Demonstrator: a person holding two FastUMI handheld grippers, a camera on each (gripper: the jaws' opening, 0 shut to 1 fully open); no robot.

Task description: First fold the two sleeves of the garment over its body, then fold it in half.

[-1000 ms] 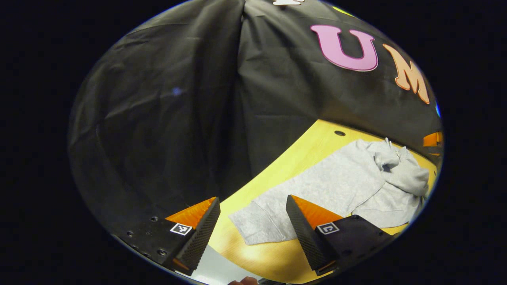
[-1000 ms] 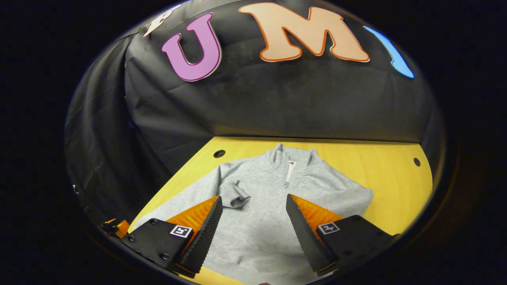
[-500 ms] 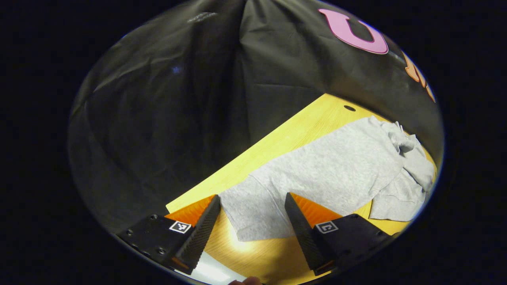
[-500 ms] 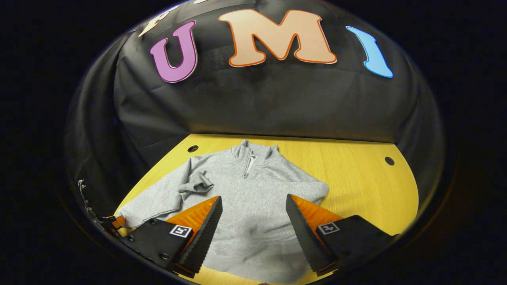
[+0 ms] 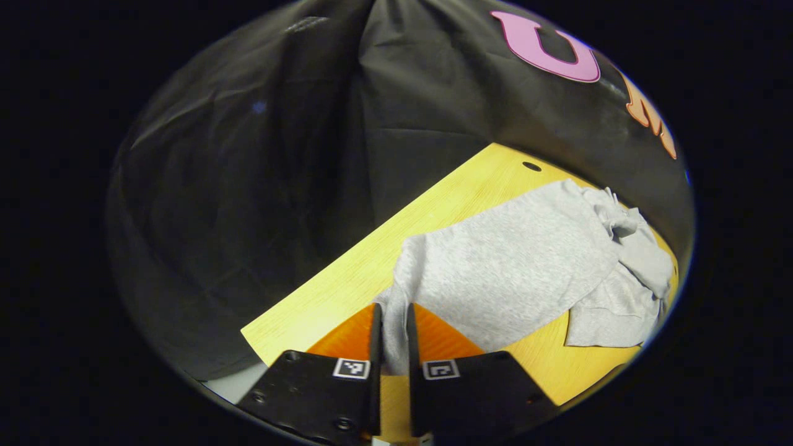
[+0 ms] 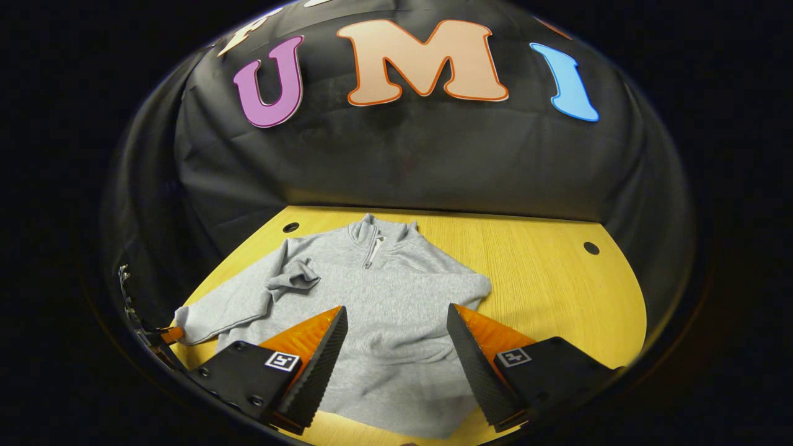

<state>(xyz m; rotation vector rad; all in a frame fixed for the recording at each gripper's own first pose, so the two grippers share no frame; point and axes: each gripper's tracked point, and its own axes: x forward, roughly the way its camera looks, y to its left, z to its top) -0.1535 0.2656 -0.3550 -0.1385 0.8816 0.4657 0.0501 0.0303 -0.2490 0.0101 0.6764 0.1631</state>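
Note:
A grey zip-neck sweatshirt (image 6: 396,291) lies face up on the yellow table (image 6: 557,291), collar toward the wall. One sleeve stretches out to the left; its cuff (image 5: 394,337) is pinched between the fingers of my left gripper (image 5: 392,310), which is shut on it near the table's edge. That gripper (image 6: 162,337) sits at the sleeve's end in the right gripper view. The other sleeve is folded across the body, with its cuff (image 6: 296,275) on the chest. My right gripper (image 6: 396,313) hangs open above the lower body, holding nothing.
The black cloth wall closes off the back and left of the table (image 5: 347,291). Small round holes (image 6: 591,248) sit near the table's far corners. Bare wood lies to the right of the sweatshirt (image 5: 514,260).
My left gripper moved in over the outstretched sleeve's cuff and shut on it, bunching the cloth. The right gripper drew back a little, staying open.

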